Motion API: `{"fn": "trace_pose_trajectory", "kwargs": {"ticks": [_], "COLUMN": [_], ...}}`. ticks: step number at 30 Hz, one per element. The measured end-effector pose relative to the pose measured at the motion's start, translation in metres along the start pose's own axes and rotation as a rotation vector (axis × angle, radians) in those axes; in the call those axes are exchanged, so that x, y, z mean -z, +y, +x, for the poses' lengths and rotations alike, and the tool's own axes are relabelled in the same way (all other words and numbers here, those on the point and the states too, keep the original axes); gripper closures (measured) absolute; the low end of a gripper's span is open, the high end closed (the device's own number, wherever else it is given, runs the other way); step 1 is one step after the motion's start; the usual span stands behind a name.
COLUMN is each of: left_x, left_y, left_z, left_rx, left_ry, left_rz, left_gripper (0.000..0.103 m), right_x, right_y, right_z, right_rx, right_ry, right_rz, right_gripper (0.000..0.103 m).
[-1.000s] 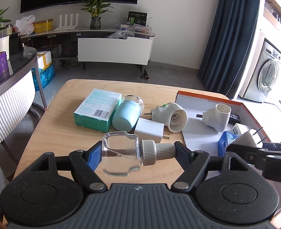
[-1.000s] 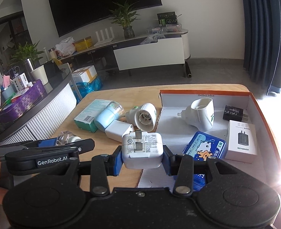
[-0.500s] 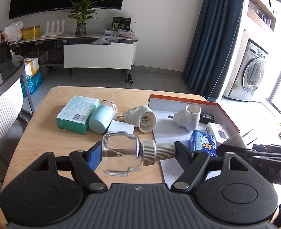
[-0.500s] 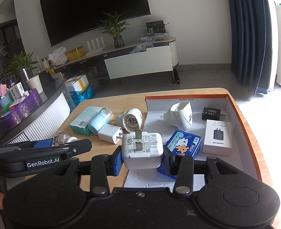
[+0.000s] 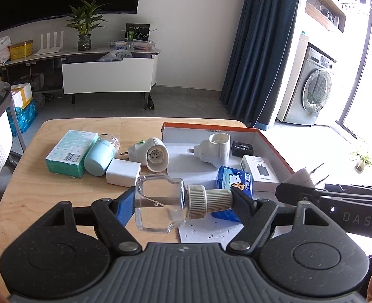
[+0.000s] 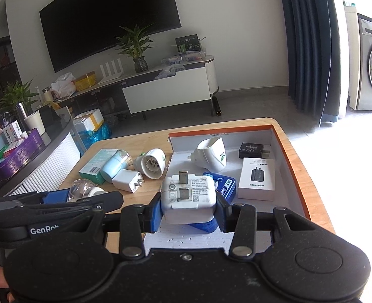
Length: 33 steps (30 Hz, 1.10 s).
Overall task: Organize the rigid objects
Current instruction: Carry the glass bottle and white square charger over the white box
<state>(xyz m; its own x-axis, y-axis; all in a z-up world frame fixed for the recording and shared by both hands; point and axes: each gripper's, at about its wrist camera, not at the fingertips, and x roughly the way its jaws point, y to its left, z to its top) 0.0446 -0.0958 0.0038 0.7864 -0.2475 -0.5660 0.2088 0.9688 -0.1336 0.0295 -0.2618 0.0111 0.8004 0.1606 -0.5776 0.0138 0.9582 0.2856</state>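
My left gripper (image 5: 183,200) is shut on a clear glass bottle with a ribbed beige cap (image 5: 160,203), held above the table's near edge beside the box. My right gripper (image 6: 187,208) is shut on a white charger block (image 6: 188,198) with its prongs up, held over the near part of the orange-rimmed white box (image 6: 295,166). In the box lie a white plug-in device (image 6: 211,154), a black charger (image 6: 252,149), a white charger carton (image 6: 256,179) and a blue tin (image 6: 227,185).
On the wooden table (image 5: 29,189) left of the box lie a teal carton (image 5: 71,152), a light blue cylinder (image 5: 100,155), a white charger (image 5: 122,175) and a white plug-in device (image 5: 151,154). A counter stands at the left.
Both grippers have risen and drawn back to the right with their objects still held. The view now takes in more of the box and table.
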Motion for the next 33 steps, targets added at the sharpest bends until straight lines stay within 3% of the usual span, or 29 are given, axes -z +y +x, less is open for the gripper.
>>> {"fn": "trace_pose_trajectory", "kwargs": {"ticks": [33], "left_x": [0.007], "left_y": [-0.043], "left_z": [0.01], "left_rx": [0.098], "left_ry": [0.027], "left_rz": [0.069], "left_gripper": [0.024], "right_x": [0.004], "right_y": [-0.042], "right_z": [-0.016], "right_rx": [0.098], "right_ry": [-0.025], "right_rz": [0.071], "right_gripper": [0.052]}}
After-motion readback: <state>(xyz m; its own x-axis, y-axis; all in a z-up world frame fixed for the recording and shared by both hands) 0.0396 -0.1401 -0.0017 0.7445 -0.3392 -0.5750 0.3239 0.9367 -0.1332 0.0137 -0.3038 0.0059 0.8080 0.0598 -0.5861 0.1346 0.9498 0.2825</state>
